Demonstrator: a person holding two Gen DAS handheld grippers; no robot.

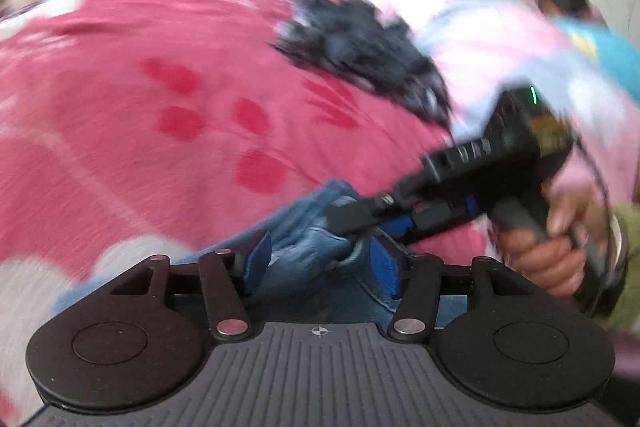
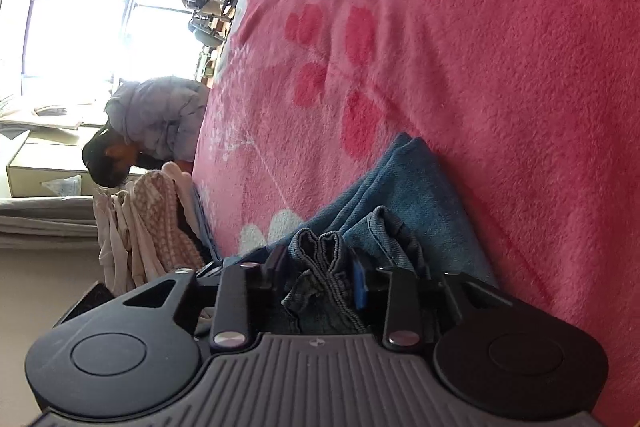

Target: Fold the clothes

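1. Jeans (image 2: 400, 195) lie bunched on the pink blanket (image 2: 480, 67) (bed, apparently).
2. Right gripper (image 2: 320, 267) fingers pinch a denim fold; left gripper (image 1: 320, 259) fingers stand half-open around denim.
3. Probably mid-fold; next needs smoothing flat.

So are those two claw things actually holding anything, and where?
Both have the blue jeans between their fingers: right gripper pinches a bunched hem edge; left gripper's hold is too blurred to confirm.

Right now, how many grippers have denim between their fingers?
2. The left gripper has bunched jeans between its fingers, low on the pink blanket. The right gripper has a denim fold between its fingers, beside the left.
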